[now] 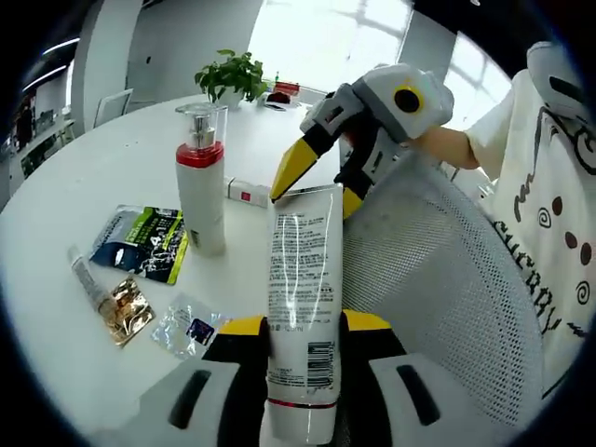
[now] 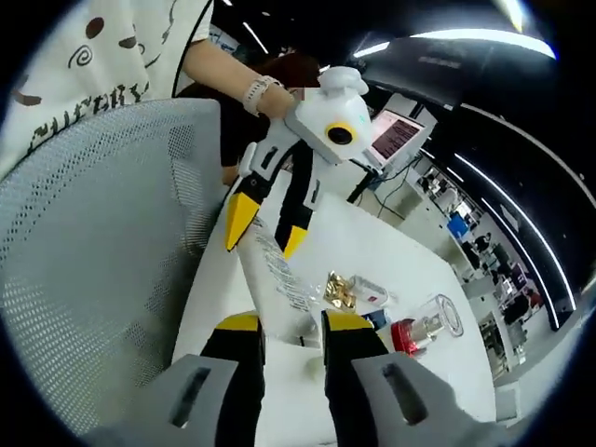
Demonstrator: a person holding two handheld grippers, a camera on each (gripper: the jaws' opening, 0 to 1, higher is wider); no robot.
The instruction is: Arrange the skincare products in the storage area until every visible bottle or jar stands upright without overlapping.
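Tube (image 1: 303,307): 1, clamped by both hand-held grippers | pump bottle (image 1: 201,177): 1 upright | sachets: 3

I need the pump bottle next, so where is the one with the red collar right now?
In the left gripper view, the pump bottle stands upright on the white table, left of the held white tube, beside the sachets.

Right tool (image 2: 291,328) closed on white squeeze tube (image 2: 276,279) at 6 o'clock; left tool (image 2: 263,235) straddling its far end toward 12. Gold sachet (image 2: 339,292), red-collared pump bottle (image 2: 416,331) at 4 on white counter (image 2: 410,270).
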